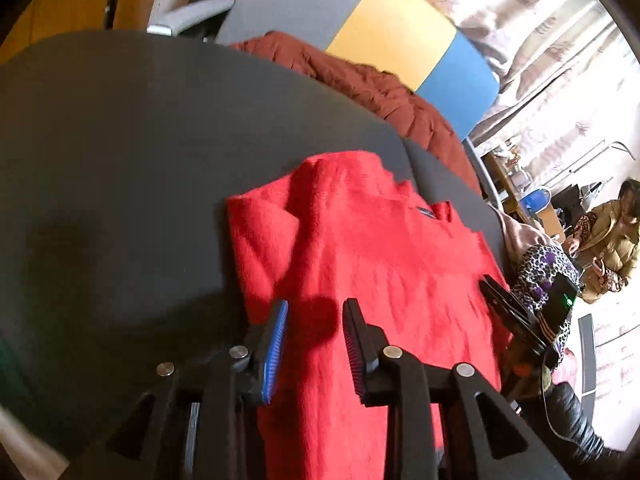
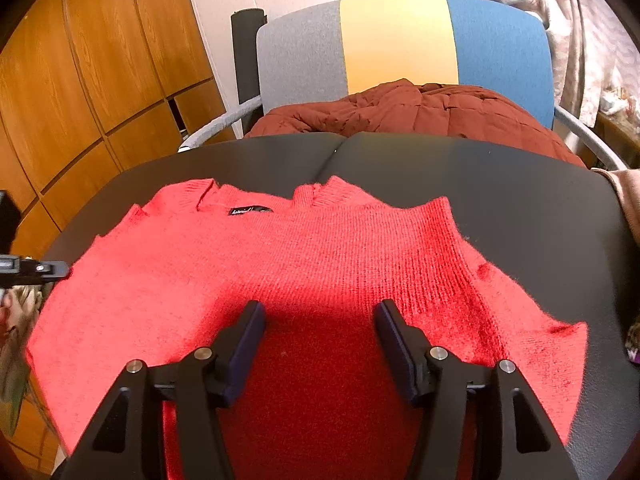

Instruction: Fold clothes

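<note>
Garments: 1 red sweater (image 2: 320,264) spread flat on table; 1 rust-brown quilted jacket (image 2: 420,112) heaped on chair seat behind the table; a pinkish-brown cloth (image 2: 628,196) at table's right edge, type unclear.
Sweater: fuzzy rib knit, ribbed collar toward the chair, small dark neck label (image 2: 251,211). In left wrist view one side looks folded inward w/ a raised fold near the top.
Table: 1, black matte top (image 2: 500,184), rounded edge, a seam running down the middle.
Chair: 1, fabric backrest (image 2: 400,40) in 3 vertical bands – grey, yellow, blue; grey metal armrests.
Background: wood-panel cabinets (image 2: 80,80) at left, pale patterned curtain (image 1: 520,20) at right, 1 seated person in a tan puffy jacket (image 1: 612,236) far off.
Left gripper (image 1: 316,312): black fingers, blue ribbed pad (image 1: 276,344); jaws partly apart, over sweater's near-left part, nothing clamped between pads. Contact w/ knit: can't tell.
Right gripper (image 2: 320,312): black, dark pads, jaws wider apart than left; sits over sweater's middle near edge, released, only bare knit and shadow between the fingers.
</note>
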A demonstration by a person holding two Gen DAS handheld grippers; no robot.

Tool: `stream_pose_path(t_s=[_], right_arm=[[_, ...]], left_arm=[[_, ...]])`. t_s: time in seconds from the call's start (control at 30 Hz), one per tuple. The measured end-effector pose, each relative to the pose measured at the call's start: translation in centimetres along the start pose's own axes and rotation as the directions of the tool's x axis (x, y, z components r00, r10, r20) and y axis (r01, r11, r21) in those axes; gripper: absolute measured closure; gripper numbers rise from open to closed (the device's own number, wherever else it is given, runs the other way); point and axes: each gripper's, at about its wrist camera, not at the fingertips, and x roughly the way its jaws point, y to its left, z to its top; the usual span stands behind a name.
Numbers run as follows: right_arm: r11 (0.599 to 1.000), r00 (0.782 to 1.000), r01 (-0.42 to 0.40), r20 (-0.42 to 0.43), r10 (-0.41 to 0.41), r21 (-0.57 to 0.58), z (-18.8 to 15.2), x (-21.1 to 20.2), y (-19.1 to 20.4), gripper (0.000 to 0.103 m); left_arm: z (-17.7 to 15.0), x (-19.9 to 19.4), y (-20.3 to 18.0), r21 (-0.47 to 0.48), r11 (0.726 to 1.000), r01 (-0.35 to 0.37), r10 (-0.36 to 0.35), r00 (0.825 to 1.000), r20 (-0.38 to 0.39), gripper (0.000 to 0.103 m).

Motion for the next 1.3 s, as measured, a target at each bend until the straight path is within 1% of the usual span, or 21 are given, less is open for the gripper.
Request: stream_pose_path(t_s=[0.03,0.07,0.13,0.23,0.33,0.4,0.47,0.53,0.6,0.63,0.7,0.77,0.83,0.87,0.93,1.0,1.03,1.1,1.17,1.27,1.3], right_arm=[[1.0,1.0,0.0,0.0,0.0,0.0,0.0,0.0,0.0,0.043],[1.0,1.0,0.0,-0.001,0.0,0.001,0.0,0.0,0.0,0.043],[1.0,1.0,0.02,0.0,-0.02,-0.022,-0.1,0.0,0.5,0.043],[0.996,0.999,0.051,-0.004,-0.051,-0.074,-0.1,0.2,1.6,0.04],[0.996,0.999,0.033,-0.013,-0.035,-0.08,-0.1,0.4,1.7,0.039],[0.998,1.0,0.02,-0.014,-0.021,-0.066,-0.1,0.3,1.4,0.039],[0.997,1.0,0.024,-0.013,-0.025,-0.069,-0.1,0.4,1.4,0.039],[0.997,1.0,0.027,-0.013,-0.028,-0.07,-0.1,0.4,1.5,0.039],[0.997,1.0,0.027,-0.014,-0.028,-0.069,-0.1,0.5,1.5,0.038],[0.997,1.0,0.027,-0.015,-0.028,-0.069,-0.1,0.5,1.5,0.038],[0.997,0.999,0.027,-0.016,-0.028,-0.067,0.0,0.5,1.5,0.038],[0.997,0.999,0.034,-0.016,-0.036,-0.074,0.0,0.4,1.6,0.038],[0.997,0.999,0.038,-0.021,-0.04,-0.065,-0.1,0.2,1.7,0.038],[0.997,0.999,0.04,-0.024,-0.041,-0.061,-0.2,0.1,1.8,0.038],[0.999,0.999,0.027,-0.021,-0.028,-0.047,-0.8,-0.6,1.9,0.038],[1.0,1.0,0.011,-0.021,-0.012,-0.022,-1.5,-1.5,2.1,0.037],[1.0,1.0,-0.002,-0.025,0.002,-0.009,-1.8,-2.2,2.2,0.037],[0.999,0.999,-0.029,-0.033,0.03,0.018,-2.4,-3.5,2.2,0.037],[0.997,0.998,-0.06,-0.015,0.061,0.045,-2.8,-5.8,1.8,0.042],[0.994,0.997,-0.064,0.047,0.06,0.086,-3.9,-11.8,-0.9,0.046],[0.993,0.997,-0.061,0.046,0.057,0.098,-4.5,-13.1,-1.7,0.053]], left_arm=[[-0.2,0.0,-0.1,0.012,1.0,-0.022,0.022,1.0,0.004,0.096],[-0.6,-0.1,-0.3,0.026,0.999,-0.046,0.046,0.999,0.013,0.098],[-1.8,-0.7,-0.3,0.031,0.996,-0.082,0.081,0.996,0.038,0.098],[-3.9,-0.6,0.5,0.015,0.988,-0.156,0.155,0.987,0.04,0.098],[-3.7,0.2,1.8,-0.031,0.99,-0.139,0.141,0.989,0.047,0.097],[-3.1,0.2,1.3,-0.028,0.983,-0.179,0.18,0.983,0.044,0.094],[-2.6,-1.1,0.5,-0.03,0.97,-0.241,0.243,0.966,0.088,0.089],[-2.2,-2.6,-0.4,-0.037,0.956,-0.292,0.294,0.944,0.149,0.09],[-2.0,-4.2,-0.9,-0.055,0.961,-0.272,0.278,0.938,0.206,0.086],[-1.9,-4.3,-1.6,-0.059,0.973,-0.222,0.23,0.948,0.22,0.085],[-1.8,-3.1,-3.2,-0.031,0.983,-0.18,0.182,0.96,0.214,0.085],[-2.2,-0.9,-5.1,0.041,0.982,-0.186,0.176,0.967,0.185,0.085],[-3.2,2.1,-5.7,0.086,0.974,-0.211,0.2,0.972,0.121,0.085],[-3.8,3.0,-5.6,0.105,0.967,-0.234,0.222,0.969,0.11,0.085],[-5.2,3.2,-5.9,0.164,0.947,-0.276,0.249,0.954,0.17,0.083],[-5.9,3.2,-6.4,0.211,0.925,-0.316,0.28,0.942,0.183,0.083],[-6.0,3.3,-6.6,0.237,0.913,-0.332,0.295,0.939,0.179,0.083],[-5.7,3.4,-6.7,0.265,0.906,-0.33,0.296,0.942,0.161,0.083],[-5.4,3.1,-6.4,0.257,0.915,-0.309,0.282,0.949,0.14,0.083],[-5.2,2.8,-6.2,0.229,0.932,-0.281,0.258,0.958,0.125,0.083],[-5.3,2.7,-6.2,0.226,0.934,-0.277,0.254,0.959,0.127,0.083]])
